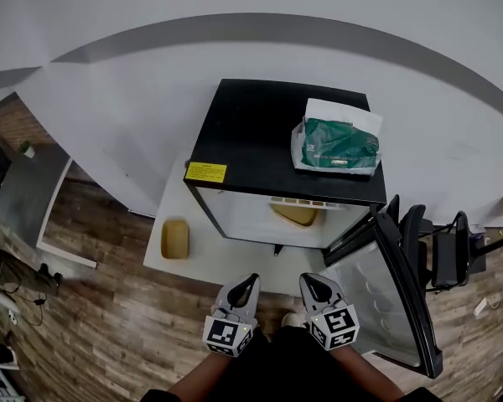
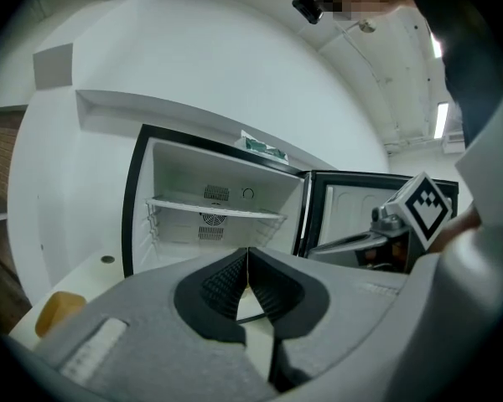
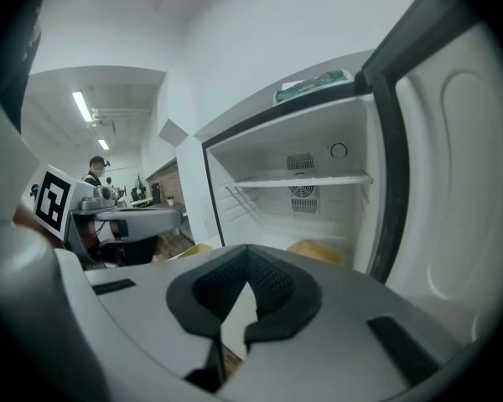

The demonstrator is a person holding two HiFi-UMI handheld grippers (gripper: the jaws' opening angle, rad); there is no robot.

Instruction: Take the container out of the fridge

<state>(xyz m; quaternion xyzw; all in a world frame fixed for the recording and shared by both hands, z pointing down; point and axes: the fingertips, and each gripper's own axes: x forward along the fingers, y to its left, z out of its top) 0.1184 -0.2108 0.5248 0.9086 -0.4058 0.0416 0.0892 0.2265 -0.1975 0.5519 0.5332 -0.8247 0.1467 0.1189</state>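
The left gripper (image 1: 248,283) has its jaws pressed together with nothing between them; the left gripper view shows the two dark pads meeting along one line; the right gripper (image 1: 313,281) is likewise closed and empty, its pads touching at the tip. Both hang side by side, near each other but apart, in front of the fridge (image 1: 260,124), which stands straight ahead of the jaws with its door (image 1: 386,291) swung wide open, just to the right of the right jaws.

The container (image 1: 295,214), yellow and shallow, sits on the fridge floor ahead of both grippers, a little nearer the line of the right jaws; in the right gripper view it shows just above the right jaw; a wire shelf (image 3: 302,181) lies above it.

A second yellow tub (image 1: 175,239) rests on the white platform (image 1: 226,262) outside the fridge, off to the left of the left jaws and well apart from them; a green packet (image 1: 339,145) lies on the fridge's black top, beyond the right jaws; wood flooring (image 1: 109,325) spreads to the left of the grippers.
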